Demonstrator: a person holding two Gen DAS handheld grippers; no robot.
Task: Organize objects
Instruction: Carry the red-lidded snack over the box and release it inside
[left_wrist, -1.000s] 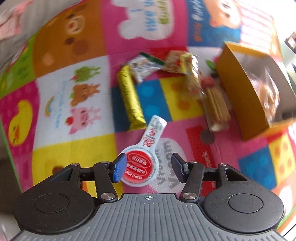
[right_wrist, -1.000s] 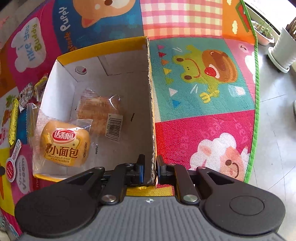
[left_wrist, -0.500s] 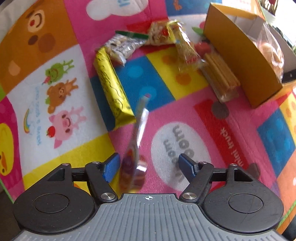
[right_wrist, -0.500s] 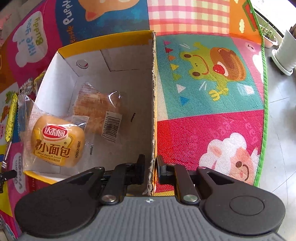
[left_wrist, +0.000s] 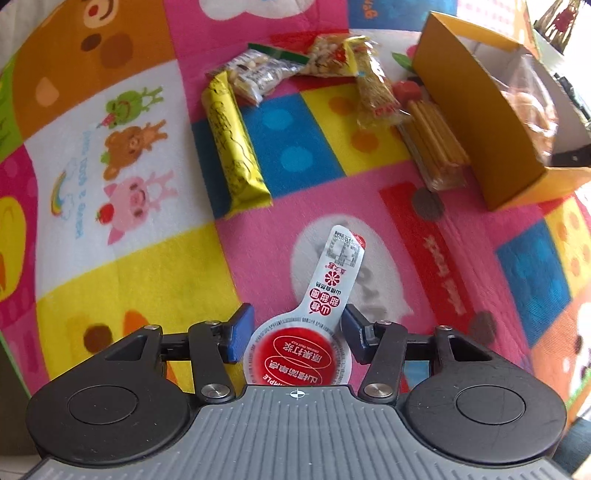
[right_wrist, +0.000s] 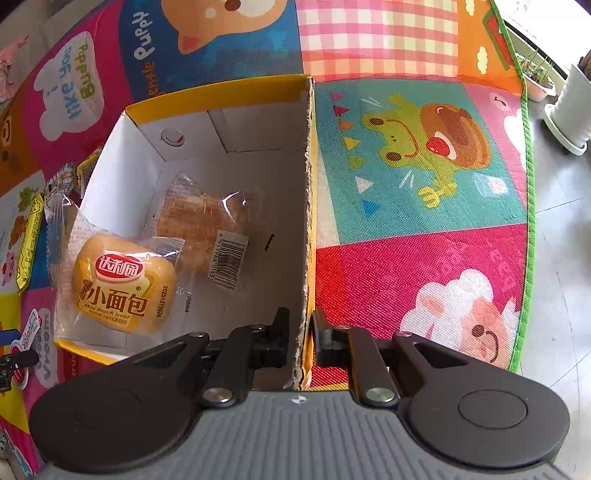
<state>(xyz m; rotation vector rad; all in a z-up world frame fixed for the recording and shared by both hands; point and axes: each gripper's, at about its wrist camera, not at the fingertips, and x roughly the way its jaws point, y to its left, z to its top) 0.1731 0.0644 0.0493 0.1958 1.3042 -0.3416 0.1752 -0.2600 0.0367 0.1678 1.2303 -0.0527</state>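
Observation:
My left gripper (left_wrist: 297, 330) is open, its blue pads either side of a red and white spoon-shaped snack pack (left_wrist: 314, 328) lying flat on the play mat (left_wrist: 129, 288). I cannot tell if the pads touch it. More snacks lie beyond: a yellow bar (left_wrist: 232, 142), a nut packet (left_wrist: 255, 75), an orange packet (left_wrist: 373, 88) and a biscuit stick pack (left_wrist: 434, 146). My right gripper (right_wrist: 301, 328) is shut on the right wall of the yellow cardboard box (right_wrist: 308, 206). Inside lie a mini bread pack (right_wrist: 122, 286) and a clear-wrapped pastry (right_wrist: 205, 230).
The box also shows at the right of the left wrist view (left_wrist: 469, 110). In the right wrist view the mat's green edge (right_wrist: 528, 206) borders a grey floor with white plant pots (right_wrist: 570, 110).
The spoon-shaped pack tipped up on edge by the left pad half a second ago and now lies flat again, centred between the pads. The right gripper stays on the box wall.

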